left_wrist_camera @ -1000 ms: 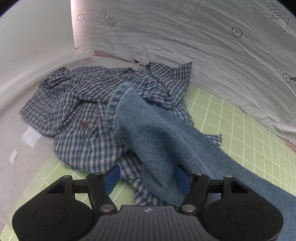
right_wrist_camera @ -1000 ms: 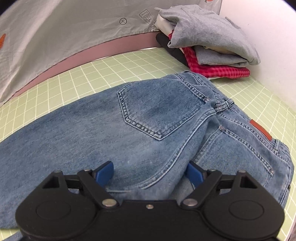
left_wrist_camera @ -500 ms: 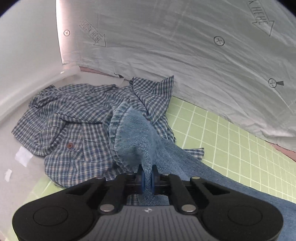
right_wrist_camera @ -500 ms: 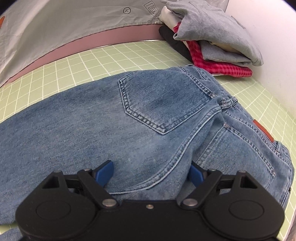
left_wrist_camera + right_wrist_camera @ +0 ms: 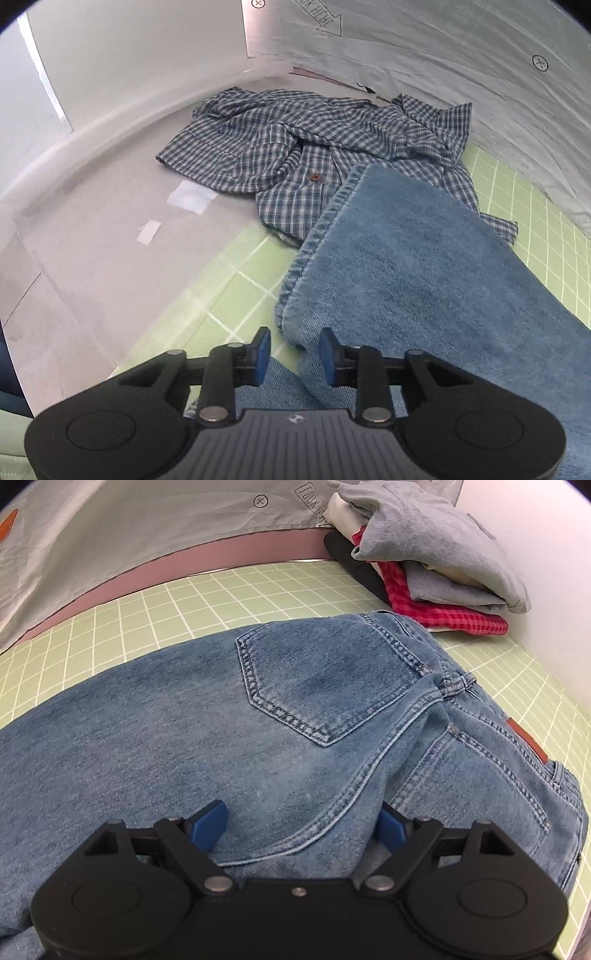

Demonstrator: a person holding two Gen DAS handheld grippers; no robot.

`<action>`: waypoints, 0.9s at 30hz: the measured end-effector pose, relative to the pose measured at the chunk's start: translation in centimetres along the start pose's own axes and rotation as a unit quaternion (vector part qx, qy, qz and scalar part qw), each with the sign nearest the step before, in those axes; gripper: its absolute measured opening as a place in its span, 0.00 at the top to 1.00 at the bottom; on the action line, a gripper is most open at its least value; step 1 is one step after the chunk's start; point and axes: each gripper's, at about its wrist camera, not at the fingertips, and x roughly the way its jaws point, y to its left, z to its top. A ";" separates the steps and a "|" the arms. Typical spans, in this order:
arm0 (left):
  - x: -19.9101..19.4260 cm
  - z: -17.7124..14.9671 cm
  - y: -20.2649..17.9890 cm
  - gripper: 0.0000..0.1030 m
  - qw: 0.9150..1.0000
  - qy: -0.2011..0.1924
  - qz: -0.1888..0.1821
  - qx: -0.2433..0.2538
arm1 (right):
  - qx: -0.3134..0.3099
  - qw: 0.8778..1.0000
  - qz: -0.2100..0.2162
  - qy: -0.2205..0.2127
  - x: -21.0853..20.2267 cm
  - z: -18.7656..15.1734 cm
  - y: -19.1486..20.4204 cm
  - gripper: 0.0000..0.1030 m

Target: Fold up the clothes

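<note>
Blue jeans lie on the green grid mat [image 5: 221,587]. In the left wrist view one jeans leg [image 5: 424,266] lies flat, its hem end touching a crumpled blue plaid shirt [image 5: 295,147]. My left gripper [image 5: 294,350] is at the near corner of that hem. Its jaws are opening, and the corner sits between the pads without being pressed. In the right wrist view my right gripper [image 5: 301,823] stands wide open over the seat of the jeans [image 5: 184,720], just below the back pocket [image 5: 314,679]. A ridge of denim rises between its fingers.
A stack of folded clothes [image 5: 436,554], grey on top and red check below, sits at the back right against a white wall. A creased grey sheet [image 5: 443,55] hangs along the back. White paper [image 5: 92,240] covers the mat's left end.
My left gripper shut on the jeans leg hem, drew it back off the plaid shirt, then opened; the leg now lies flatter. The right gripper kept still.
</note>
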 end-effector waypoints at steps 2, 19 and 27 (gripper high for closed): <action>0.5 0.7 0.0 0.50 1.000 -0.004 -0.004 0.007 | -0.003 1.000 0.000 -0.003 0.2 0.5 0.1 0.17; 7.5 3.6 -4.1 0.41 0.998 0.036 -0.006 0.044 | 0.036 0.999 0.004 -0.011 5.6 6.0 -1.8 0.09; 6.4 5.6 -4.2 0.38 1.000 0.010 0.011 0.025 | 0.071 0.997 0.010 -0.016 8.7 9.1 -2.2 0.00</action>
